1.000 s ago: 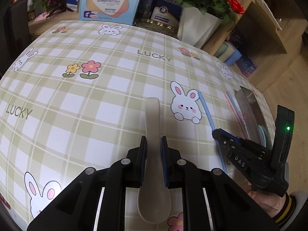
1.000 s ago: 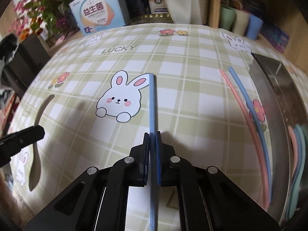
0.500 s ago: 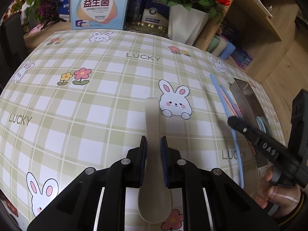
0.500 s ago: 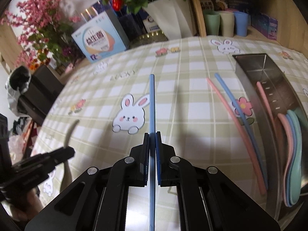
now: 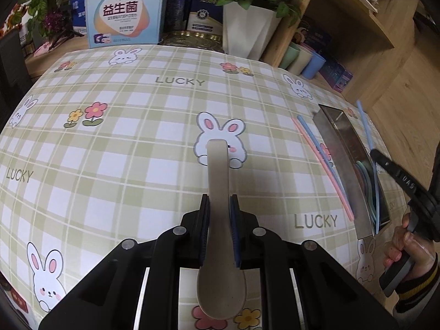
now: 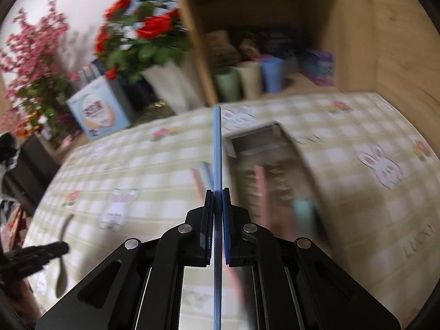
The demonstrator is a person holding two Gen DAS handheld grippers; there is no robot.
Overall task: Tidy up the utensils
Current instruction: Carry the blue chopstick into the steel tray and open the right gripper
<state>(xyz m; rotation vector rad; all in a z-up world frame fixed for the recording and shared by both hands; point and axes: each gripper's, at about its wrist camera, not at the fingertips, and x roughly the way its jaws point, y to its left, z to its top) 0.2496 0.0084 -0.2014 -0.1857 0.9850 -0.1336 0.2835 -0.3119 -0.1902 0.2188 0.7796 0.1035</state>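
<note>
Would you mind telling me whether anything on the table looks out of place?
Yes: a pink chopstick and a blue chopstick lie loose on the tablecloth, just left of the metal tray, while other utensils already sit inside it.

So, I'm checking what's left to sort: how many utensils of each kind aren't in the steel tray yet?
Chopsticks: 3. A pink plastic chopstick and a blue plastic chopstick lie on the tablecloth; another blue chopstick is in the right gripper.
Spoons: 1. A beige ceramic spoon is in the left gripper.
Total: 4
</note>
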